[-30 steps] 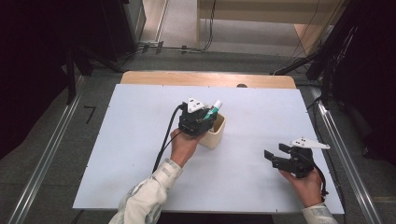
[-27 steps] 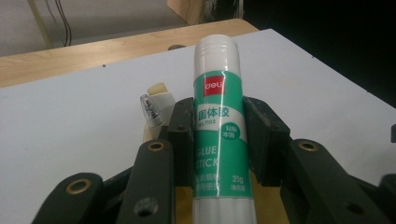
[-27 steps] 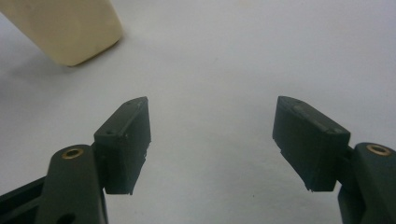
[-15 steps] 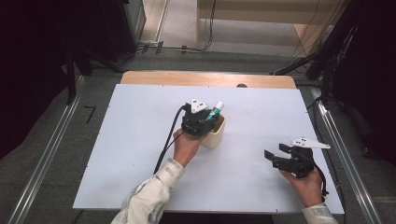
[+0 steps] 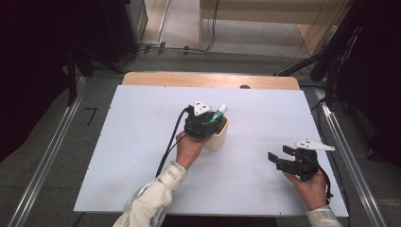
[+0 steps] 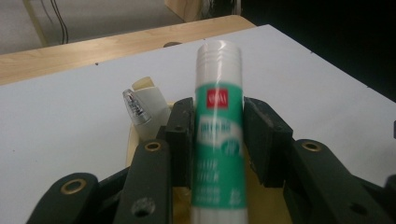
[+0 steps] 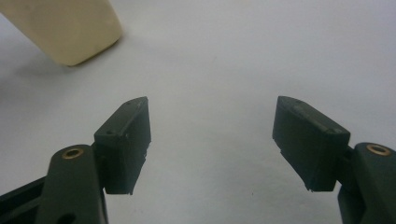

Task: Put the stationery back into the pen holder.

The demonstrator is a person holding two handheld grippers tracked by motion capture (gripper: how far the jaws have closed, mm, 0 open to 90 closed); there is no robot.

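The left gripper (image 6: 218,135) has its jaws closed on a green glue stick (image 6: 218,140), held upright over a cream cup (image 5: 218,135) near the middle of the counter (image 5: 118,156); another item, perhaps a pen (image 6: 135,109), stands inside. The right gripper (image 7: 212,140), jaws wide, rests near the counter's right edge.

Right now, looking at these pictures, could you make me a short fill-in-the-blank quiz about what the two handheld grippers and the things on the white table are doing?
1. The left gripper has its jaws beside a green-and-white glue ____.
2. That tube stands over a cream-coloured plastic ____ on the white table.
3. The right gripper has its jaws ____, with nothing between them.
4. Beside the tube, a white pen-like item with a ____ cap also pokes out.

Missing words: stick; cup; open; clear
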